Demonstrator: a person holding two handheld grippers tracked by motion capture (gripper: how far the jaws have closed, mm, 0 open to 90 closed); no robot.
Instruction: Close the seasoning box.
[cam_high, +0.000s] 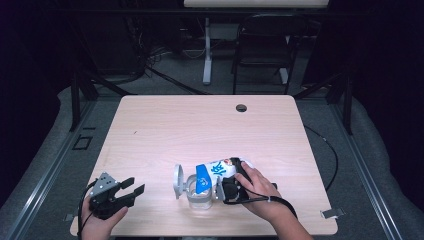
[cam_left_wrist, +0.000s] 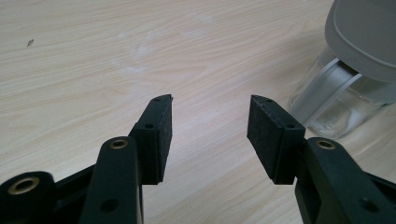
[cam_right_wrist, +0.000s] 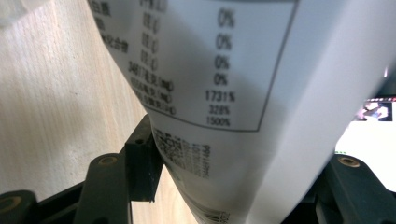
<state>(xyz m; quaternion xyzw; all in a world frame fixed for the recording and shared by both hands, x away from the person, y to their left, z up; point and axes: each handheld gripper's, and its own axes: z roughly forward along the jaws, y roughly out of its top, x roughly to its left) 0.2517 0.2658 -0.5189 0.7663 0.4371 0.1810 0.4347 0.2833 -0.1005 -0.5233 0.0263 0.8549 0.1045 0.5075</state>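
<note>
Left tongs (cam_high: 134, 186) spread over pale wood tabletop (cam_high: 200, 125); right tongs (cam_high: 220, 187) pinching the white pouch (cam_high: 220, 170) above a clear jar (cam_high: 197, 197); dark room, black chair (cam_high: 262, 45) behind.

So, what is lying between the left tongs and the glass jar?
Nothing: bare tabletop between left tongs and glass jar, in the high view.

White-and-blue pouch (cam_high: 216, 172), grey-lidded jar (cam_high: 192, 192)
</note>
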